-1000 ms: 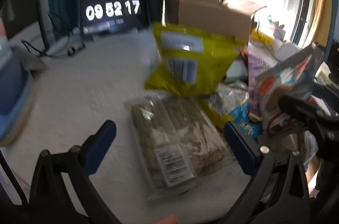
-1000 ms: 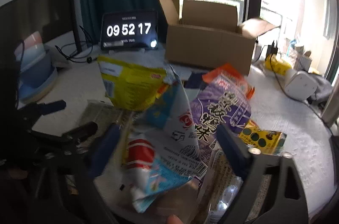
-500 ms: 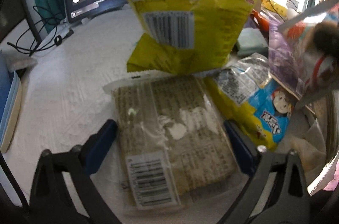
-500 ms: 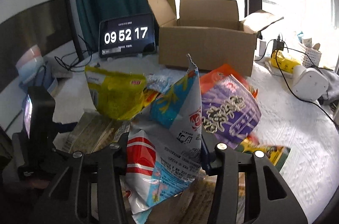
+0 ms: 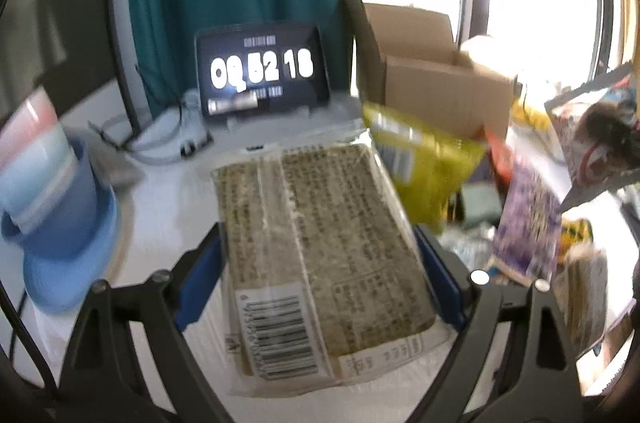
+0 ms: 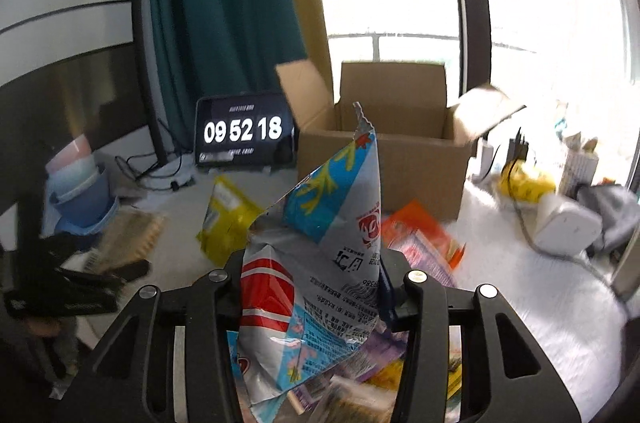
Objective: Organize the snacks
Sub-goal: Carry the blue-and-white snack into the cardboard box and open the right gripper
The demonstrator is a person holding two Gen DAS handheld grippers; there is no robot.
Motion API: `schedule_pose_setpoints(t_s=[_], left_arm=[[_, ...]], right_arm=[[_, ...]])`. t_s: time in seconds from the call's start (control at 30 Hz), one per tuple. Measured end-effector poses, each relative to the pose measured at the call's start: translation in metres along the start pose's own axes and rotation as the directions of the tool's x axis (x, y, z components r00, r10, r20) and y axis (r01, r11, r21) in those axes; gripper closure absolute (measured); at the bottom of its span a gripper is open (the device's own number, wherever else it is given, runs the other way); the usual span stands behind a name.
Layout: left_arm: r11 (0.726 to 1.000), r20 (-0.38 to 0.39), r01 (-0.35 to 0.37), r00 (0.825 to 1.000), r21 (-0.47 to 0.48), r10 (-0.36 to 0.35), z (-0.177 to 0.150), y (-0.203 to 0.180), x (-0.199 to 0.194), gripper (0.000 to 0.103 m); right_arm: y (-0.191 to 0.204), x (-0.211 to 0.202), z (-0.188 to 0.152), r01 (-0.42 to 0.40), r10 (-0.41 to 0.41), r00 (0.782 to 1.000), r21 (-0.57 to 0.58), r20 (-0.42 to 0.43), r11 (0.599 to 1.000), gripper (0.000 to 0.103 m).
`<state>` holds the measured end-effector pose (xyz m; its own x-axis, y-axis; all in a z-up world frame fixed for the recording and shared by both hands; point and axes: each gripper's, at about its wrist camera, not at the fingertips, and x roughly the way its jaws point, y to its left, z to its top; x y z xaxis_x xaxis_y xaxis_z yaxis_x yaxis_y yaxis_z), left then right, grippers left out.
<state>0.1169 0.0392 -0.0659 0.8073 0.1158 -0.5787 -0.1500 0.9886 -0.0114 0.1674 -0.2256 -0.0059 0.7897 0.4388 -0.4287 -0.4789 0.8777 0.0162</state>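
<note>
Clear-wrapped, the flat cracker pack now rides off the tabletop between the closed-in left gripper pads, where half a second ago it lay flat (so it looks ready for boxing). Right gripper stays clamped on the blue-and-white snack bag, aimed at the cardboard box by the far edge; the box's inside is hidden and the remaining pile blurred.

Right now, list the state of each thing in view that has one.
Left gripper: shut on the cracker pack, lifted off the table.
Right gripper: shut on the blue bag, held upright.
Box: open, flaps up.
Clock: on, reading 09 52 18.
Yellow bag: lying on the table.
</note>
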Motion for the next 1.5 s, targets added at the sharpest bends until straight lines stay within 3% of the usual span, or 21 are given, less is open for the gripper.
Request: schedule_pose_setpoints(t_s=[0.2, 0.57, 0.7, 0.83, 0.9, 1.17, 1.37, 1.4, 1.43, 1.5], left_arm=[[0.998, 0.117, 0.063, 0.991, 0.003, -0.063, 0.049, 0.0, 0.001, 0.013], [0.978, 0.256, 0.173, 0.946, 0.112, -0.197, 0.143, -0.038, 0.031, 0.013], [0.97, 0.276, 0.182, 0.936, 0.158, -0.221, 0.178, -0.054, 0.051, 0.013], [0.969, 0.318, 0.132, 0.928, 0.21, -0.195, 0.211, -0.071, 0.082, 0.013], [0.972, 0.326, 0.076, 0.934, 0.224, -0.148, 0.222, -0.077, 0.103, 0.013], [0.973, 0.304, 0.079, 0.942, 0.217, -0.144, 0.266, -0.095, 0.172, 0.012], [0.978, 0.179, 0.088, 0.976, 0.189, -0.122, 0.285, -0.113, 0.231, 0.01], [0.98, 0.17, 0.072, 0.98, 0.183, -0.104, 0.286, -0.117, 0.237, 0.002], [0.982, 0.176, 0.077, 0.978, 0.175, -0.108, 0.289, -0.117, 0.241, 0.001], [0.985, 0.179, 0.077, 0.978, 0.154, -0.105, 0.294, -0.117, 0.245, 0.001]], right_arm=[[-0.021, 0.001, 0.025, 0.068, -0.067, 0.996, -0.024, 0.051, 0.997, 0.055], [-0.077, 0.034, 0.091, 0.147, -0.144, 0.979, -0.012, 0.141, 0.989, 0.055], [-0.092, 0.058, 0.112, 0.147, -0.145, 0.978, -0.002, 0.153, 0.989, 0.055], [-0.108, 0.085, 0.132, 0.145, -0.143, 0.978, -0.001, 0.153, 0.989, 0.055], [-0.118, 0.1, 0.142, 0.147, -0.147, 0.977, 0.006, 0.155, 0.989, 0.055], [-0.15, 0.164, 0.174, 0.134, -0.136, 0.983, 0.03, 0.126, 0.991, 0.055], [-0.18, 0.218, 0.194, 0.109, -0.117, 0.99, 0.095, 0.084, 0.989, 0.054], [-0.185, 0.23, 0.197, 0.111, -0.12, 0.99, 0.109, 0.074, 0.988, 0.054], [-0.188, 0.238, 0.199, 0.113, -0.121, 0.991, 0.122, 0.064, 0.986, 0.054], [-0.194, 0.255, 0.201, 0.113, -0.119, 0.992, 0.148, 0.031, 0.982, 0.044]])
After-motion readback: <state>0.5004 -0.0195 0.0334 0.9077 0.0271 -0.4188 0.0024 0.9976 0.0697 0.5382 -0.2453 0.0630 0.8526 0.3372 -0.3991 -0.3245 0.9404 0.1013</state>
